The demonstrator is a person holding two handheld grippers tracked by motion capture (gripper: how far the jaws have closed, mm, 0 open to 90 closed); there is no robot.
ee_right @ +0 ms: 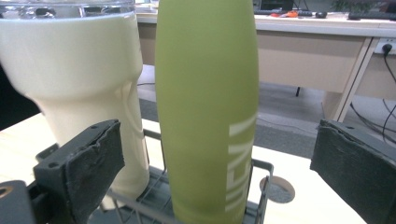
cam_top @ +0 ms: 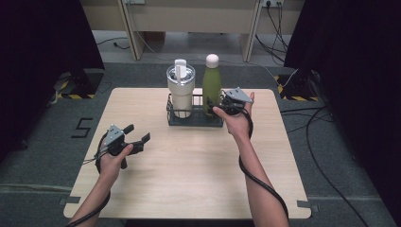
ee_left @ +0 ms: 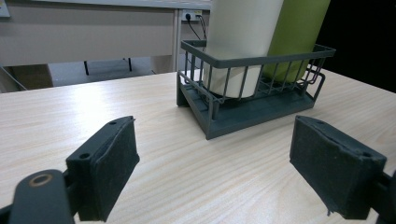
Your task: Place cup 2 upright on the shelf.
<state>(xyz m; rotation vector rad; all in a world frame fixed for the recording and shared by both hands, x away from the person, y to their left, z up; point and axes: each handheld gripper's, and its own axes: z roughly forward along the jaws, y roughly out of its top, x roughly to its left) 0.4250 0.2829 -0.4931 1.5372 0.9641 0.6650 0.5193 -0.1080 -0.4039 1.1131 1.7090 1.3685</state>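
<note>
A dark wire basket [cam_top: 195,122] stands at the far middle of the wooden table [cam_top: 189,170]. In it a cream tumbler [cam_top: 180,90] with a lid is on the left and a green bottle [cam_top: 212,80] with a pale cap on the right. My right gripper [cam_top: 215,105] is at the bottle's right side. In the right gripper view the bottle [ee_right: 205,84] stands between the wide-open jaws of that gripper [ee_right: 219,140], with a gap on both sides. My left gripper [cam_top: 137,135] hovers open over the table's left part, and from it [ee_left: 212,140] the basket [ee_left: 252,56] lies ahead.
Table legs and a desk stand behind the table, with cables on the floor at the right. Black curtains flank both sides. A round hole [ee_right: 276,189] shows in the tabletop just beyond the basket [ee_right: 261,168].
</note>
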